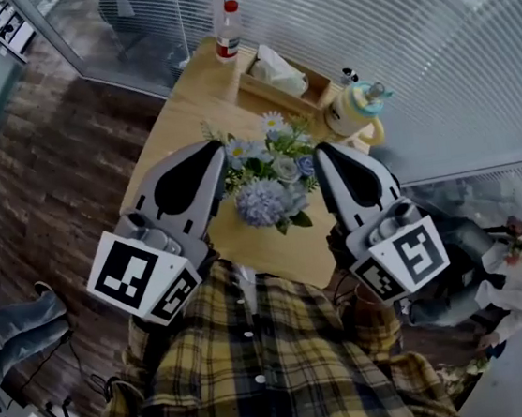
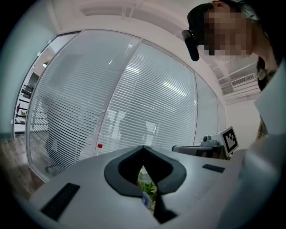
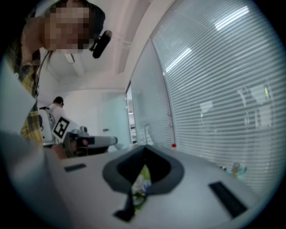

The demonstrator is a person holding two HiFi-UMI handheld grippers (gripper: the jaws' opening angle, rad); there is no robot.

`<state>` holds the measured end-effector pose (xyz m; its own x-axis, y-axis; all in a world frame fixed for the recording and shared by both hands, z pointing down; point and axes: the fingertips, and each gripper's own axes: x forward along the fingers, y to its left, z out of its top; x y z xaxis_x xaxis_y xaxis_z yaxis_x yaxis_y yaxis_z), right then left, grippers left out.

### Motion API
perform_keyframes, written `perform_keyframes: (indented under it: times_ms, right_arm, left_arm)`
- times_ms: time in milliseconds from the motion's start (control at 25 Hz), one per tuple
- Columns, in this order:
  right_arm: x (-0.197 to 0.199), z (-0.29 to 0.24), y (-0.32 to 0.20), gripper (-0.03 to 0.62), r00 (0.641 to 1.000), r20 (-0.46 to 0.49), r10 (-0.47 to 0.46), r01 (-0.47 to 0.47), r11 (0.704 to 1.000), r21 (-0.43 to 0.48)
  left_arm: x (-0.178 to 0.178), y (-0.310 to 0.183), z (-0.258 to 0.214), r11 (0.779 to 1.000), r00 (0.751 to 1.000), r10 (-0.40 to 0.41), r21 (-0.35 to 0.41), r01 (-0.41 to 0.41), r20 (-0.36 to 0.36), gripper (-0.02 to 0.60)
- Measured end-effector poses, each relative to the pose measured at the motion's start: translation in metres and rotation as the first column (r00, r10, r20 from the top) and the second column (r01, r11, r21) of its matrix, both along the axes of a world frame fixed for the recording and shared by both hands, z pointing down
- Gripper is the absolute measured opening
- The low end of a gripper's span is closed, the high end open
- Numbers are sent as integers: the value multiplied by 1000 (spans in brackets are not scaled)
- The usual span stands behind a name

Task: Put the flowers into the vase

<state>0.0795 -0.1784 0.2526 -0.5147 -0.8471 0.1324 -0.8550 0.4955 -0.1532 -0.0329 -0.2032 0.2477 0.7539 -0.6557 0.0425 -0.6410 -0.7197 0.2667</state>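
The flowers [image 1: 273,187] stand on the table [image 1: 187,103], close to its 6 o'clock edge. Left gripper [image 1: 218,150] sits just beside them at 9 o'clock, right gripper [image 1: 322,153] at 3, both with jaws together, empty. Bare wood lies open toward 11, short of the bottle [image 1: 228,32].

Flowers [image 1: 271,178] centre — box [image 1: 282,73], bottle [image 1: 228,32] behind
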Motion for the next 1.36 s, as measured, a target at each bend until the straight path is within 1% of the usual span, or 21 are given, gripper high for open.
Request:
perform_keyframes:
  times_ms: [360,880,1120,1360]
  right_arm:
    - [19,9,-1,12,999,-10,51,-51,998,-26]
    - [22,13,0,12,999,-15,52,-53,998,-43]
    - [23,15,-1,12,999,-10,34,-35,998,-46]
    - [20,17,-9,12,999,-28,-18,17,999,-44]
  left_arm:
    - [-9,-4,7,999,1000,-26,-22,26,-3,9]
    - [-12,-6,12,999,999,-35,-35,35,-2,9]
    - [-8,-6,16,999,1000,-31,-36,31,1,9]
    - [-1,-8,18,1000,1000,-16,-22,17,20,9]
